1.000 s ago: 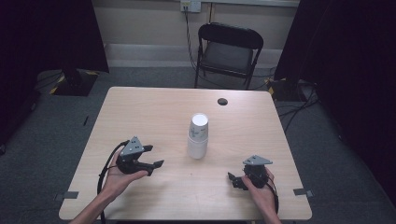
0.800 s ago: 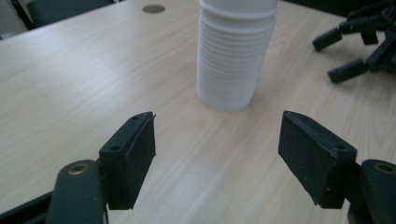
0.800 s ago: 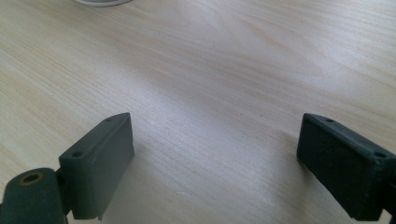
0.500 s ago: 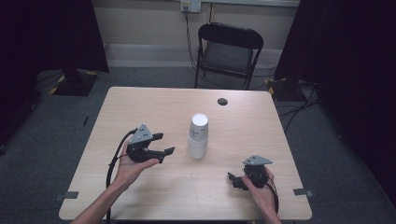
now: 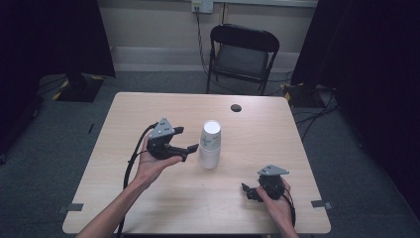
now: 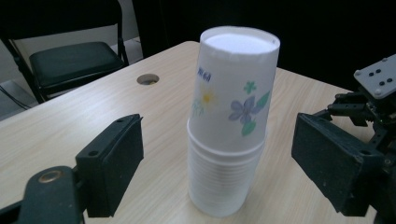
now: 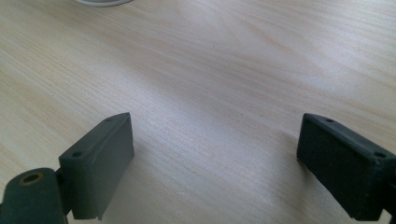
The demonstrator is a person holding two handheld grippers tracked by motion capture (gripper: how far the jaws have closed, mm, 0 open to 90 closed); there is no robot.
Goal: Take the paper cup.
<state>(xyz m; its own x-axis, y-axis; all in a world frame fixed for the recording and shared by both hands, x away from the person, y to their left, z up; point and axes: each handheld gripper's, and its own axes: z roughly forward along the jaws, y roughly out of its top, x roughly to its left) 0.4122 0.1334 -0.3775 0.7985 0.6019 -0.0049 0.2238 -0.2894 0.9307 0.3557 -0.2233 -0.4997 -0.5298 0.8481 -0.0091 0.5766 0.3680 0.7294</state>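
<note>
My left hand-held gripper (image 5: 187, 140) just opened wide, released, beside the paper cup stack (image 5: 210, 144), my right hand-held gripper (image 5: 250, 192) released, resting on the worktop (image 5: 277, 134)

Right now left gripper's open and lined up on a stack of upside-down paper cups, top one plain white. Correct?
Not quite. The top cup has flowers drawn on it, as the left gripper view shows. The rest holds: left gripper open, lined up on the upside-down stack.

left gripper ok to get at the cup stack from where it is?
Probably yes. The left gripper faces the cup stack, its jaws just opened with nothing between them, and bare table lies around.
</note>
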